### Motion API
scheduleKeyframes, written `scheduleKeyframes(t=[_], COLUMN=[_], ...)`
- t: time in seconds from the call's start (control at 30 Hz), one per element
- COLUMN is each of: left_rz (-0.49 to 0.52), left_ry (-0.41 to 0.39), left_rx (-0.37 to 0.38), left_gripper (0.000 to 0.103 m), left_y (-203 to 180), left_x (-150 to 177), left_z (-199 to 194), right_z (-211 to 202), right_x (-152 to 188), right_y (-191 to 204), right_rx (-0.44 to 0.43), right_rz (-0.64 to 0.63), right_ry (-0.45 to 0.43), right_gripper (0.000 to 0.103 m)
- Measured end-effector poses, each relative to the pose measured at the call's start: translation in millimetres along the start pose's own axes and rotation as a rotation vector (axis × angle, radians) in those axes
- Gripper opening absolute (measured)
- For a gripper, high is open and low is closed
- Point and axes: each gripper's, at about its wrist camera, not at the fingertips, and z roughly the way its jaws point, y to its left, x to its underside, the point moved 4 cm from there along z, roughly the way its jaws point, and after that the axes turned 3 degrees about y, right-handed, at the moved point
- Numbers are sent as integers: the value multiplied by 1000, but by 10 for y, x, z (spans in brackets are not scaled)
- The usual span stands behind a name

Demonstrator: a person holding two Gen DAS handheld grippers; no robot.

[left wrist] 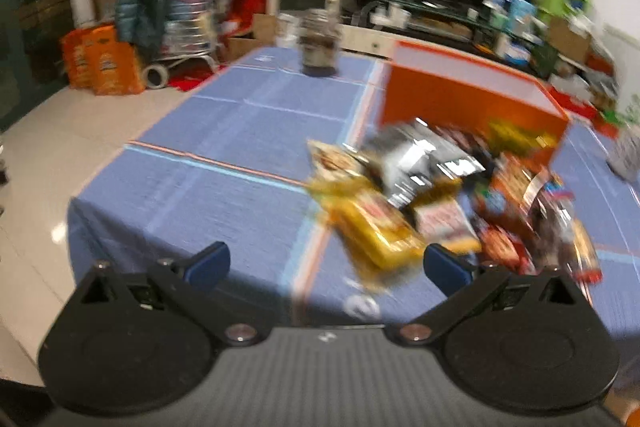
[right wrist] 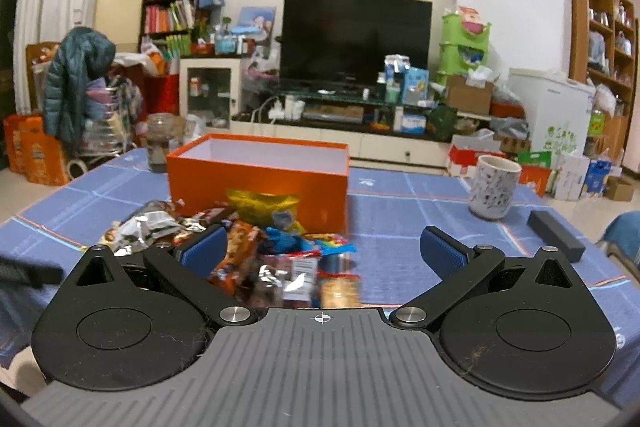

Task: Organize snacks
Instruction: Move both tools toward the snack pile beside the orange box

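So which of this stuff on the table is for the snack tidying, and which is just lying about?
For the job:
snack packets
orange box
left tongs, open
right tongs, open

Lying about:
patterned mug
glass jar
black bar

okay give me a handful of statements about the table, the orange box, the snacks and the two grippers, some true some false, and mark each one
1. The orange box is open at the top. True.
2. The snack pile lies inside the box. False: it lies on the blue tablecloth in front of the box.
3. The right gripper has its jaws shut on a packet. False: the jaws stand wide apart, holding nothing.
4. The left gripper is open. True.
5. A patterned mug stands on the table, to the right of the box. True.
6. The television shows a picture. False: the screen is dark.
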Motion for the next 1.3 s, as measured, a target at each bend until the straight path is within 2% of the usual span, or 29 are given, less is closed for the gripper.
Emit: scheduleKeyframes(t=[0.1, 0.13, 0.2, 0.23, 0.27, 0.3, 0.43, 0.6, 0.7, 0.77, 0.83, 1.0, 1.1, 1.2, 1.3], left_rz=[-43, -40, -38, -17, -10, -1, -29, -60, -109, -141, -169, -188, -185, -184, -188], left_ry=[-5, 19, -3, -61, -57, -95, -64, -66, -54, 30, 67, 66, 87, 117, 131], left_rx=[-18, -29, -36, -48, -46, -36, 11, -4, 13, 0, 5, 29, 46, 59, 67], left_gripper=[103, 102, 103, 103, 103, 102, 103, 103, 103, 103, 102, 102, 102, 103, 102], left_y=[123, 117, 71, 40, -6, -32, -157, -197, -82, 19, 104, 144, 109, 57, 20], left_x=[-176, -219, -352, -437, -482, -566, -816, -986, -945, -895, -896, -923, -884, -868, -845], left_z=[1, 37, 52, -23, -6, -42, 210, 577, 790, 981, 1063, 1097, 1136, 1200, 1236], right_z=[-36, -50, -64, -58, -35, -2, 224, 584, 882, 1063, 1223, 1417, 1490, 1595, 1666], right_x=[-79, -127, -209, -236, -240, -232, -142, 13, 107, 208, 285, 404, 431, 487, 506], right_y=[-171, -267, -430, -523, -590, -641, -701, -415, -137, 41, 141, 192, 255, 341, 342], right_rx=[8, 17, 41, 53, 56, 52, 34, 23, 2, -26, -42, -109, -116, -118, -115], right_rz=[32, 53, 98, 128, 151, 170, 186, 59, -33, -69, -56, 96, 89, 67, 77], right_ry=[-21, -37, -59, -63, -58, -46, 29, 94, 154, 197, 227, 270, 273, 310, 333], right_gripper=[96, 96, 96, 96, 96, 96, 93, 90, 77, 65, 64, 63, 63, 49, 48])
